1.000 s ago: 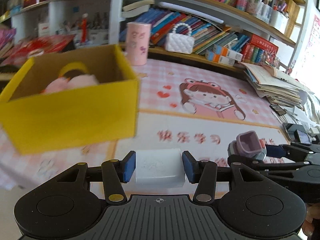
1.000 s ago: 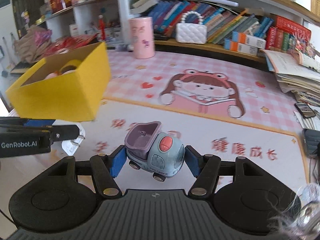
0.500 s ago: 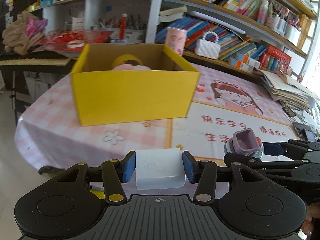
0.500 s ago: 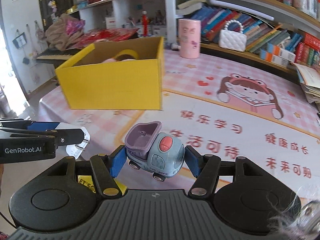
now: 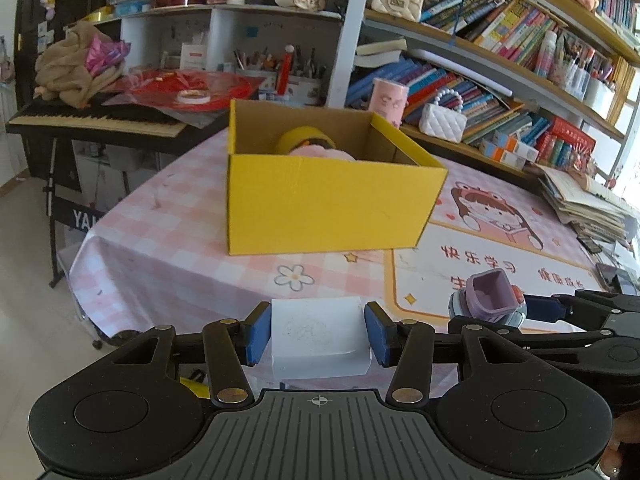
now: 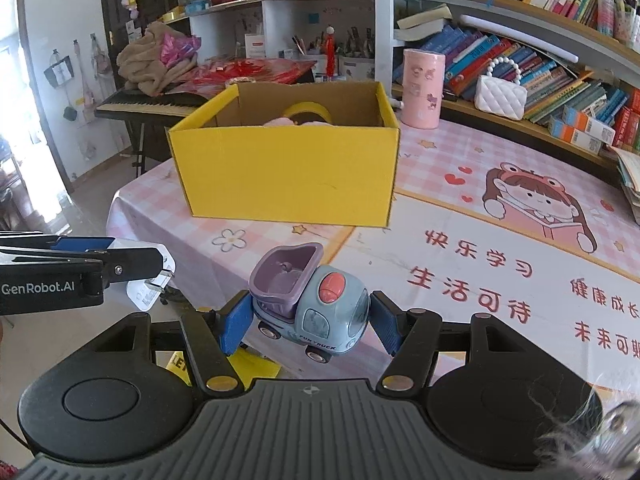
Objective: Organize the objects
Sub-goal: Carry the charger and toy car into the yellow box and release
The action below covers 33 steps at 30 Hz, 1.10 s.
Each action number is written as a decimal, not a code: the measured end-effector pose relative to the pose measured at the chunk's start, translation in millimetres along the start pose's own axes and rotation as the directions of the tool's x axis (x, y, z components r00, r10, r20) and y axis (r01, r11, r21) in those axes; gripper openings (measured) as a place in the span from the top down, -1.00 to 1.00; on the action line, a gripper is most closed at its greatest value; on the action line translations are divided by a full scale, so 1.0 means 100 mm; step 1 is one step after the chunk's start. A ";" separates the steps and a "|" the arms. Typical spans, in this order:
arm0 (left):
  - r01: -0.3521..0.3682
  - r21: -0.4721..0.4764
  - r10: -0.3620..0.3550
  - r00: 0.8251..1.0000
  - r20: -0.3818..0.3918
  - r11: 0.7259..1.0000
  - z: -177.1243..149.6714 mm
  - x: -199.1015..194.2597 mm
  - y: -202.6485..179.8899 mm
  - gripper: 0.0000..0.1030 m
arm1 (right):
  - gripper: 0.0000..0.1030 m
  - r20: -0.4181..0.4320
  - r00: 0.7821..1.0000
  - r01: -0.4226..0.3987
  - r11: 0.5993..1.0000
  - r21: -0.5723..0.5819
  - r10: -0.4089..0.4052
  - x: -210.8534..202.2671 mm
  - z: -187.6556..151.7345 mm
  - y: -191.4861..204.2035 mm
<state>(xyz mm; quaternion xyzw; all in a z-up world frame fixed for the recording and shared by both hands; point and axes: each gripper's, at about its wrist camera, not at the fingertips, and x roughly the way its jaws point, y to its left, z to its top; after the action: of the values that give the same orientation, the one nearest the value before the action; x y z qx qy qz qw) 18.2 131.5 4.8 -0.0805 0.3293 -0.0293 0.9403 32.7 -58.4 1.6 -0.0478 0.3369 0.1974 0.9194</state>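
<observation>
Two handheld grippers hover side by side at the near edge of a bench [image 6: 500, 184] covered with a pink checked cloth and a cartoon mat. The left gripper [image 5: 318, 334] is clamped on a white rectangular block [image 5: 318, 340], its blue pads pressed against the block's two sides. The right gripper [image 6: 310, 316] is clamped on a small blue toy truck [image 6: 316, 304] with a purple bucket and a red dome on top; the words "FUN TRUCK" show on its side. In the right wrist view, the left gripper and its white block [image 6: 150, 280] appear at the left edge. In the left wrist view, the toy truck [image 5: 486, 300] appears to the right, held above the mat.

Farther back on the bench stands an open yellow cardboard box [image 5: 328, 204]. Inside it, a yellow ring [image 5: 306, 138] and something pink [image 5: 320, 153] are partly visible. Behind the box, at the far edge, stand a pink cup [image 6: 422, 88] and a white quilted handbag [image 6: 500, 96], in front of shelves of books.
</observation>
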 end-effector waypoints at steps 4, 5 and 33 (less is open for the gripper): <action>-0.003 0.001 0.003 1.000 0.025 1.000 0.06 -0.02 0.07 0.07 | -0.18 0.004 1.000 -0.003 1.000 -0.018 0.003 0.04 0.07 0.06; -0.005 0.002 0.005 0.999 0.034 1.000 0.08 -0.02 0.08 0.07 | -0.18 0.006 1.000 -0.004 1.000 -0.024 0.004 0.06 0.09 0.07; -0.041 -0.013 0.042 0.976 0.212 0.999 1.26 0.67 -0.02 0.06 | -0.18 0.190 0.982 0.055 0.987 -0.153 -0.025 0.83 1.36 -0.17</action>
<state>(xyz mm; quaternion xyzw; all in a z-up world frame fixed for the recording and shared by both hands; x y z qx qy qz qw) 148.8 139.1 60.9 -0.0802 0.2287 0.0005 0.9702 179.0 -16.4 52.7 -0.1084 0.2314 0.2086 0.9440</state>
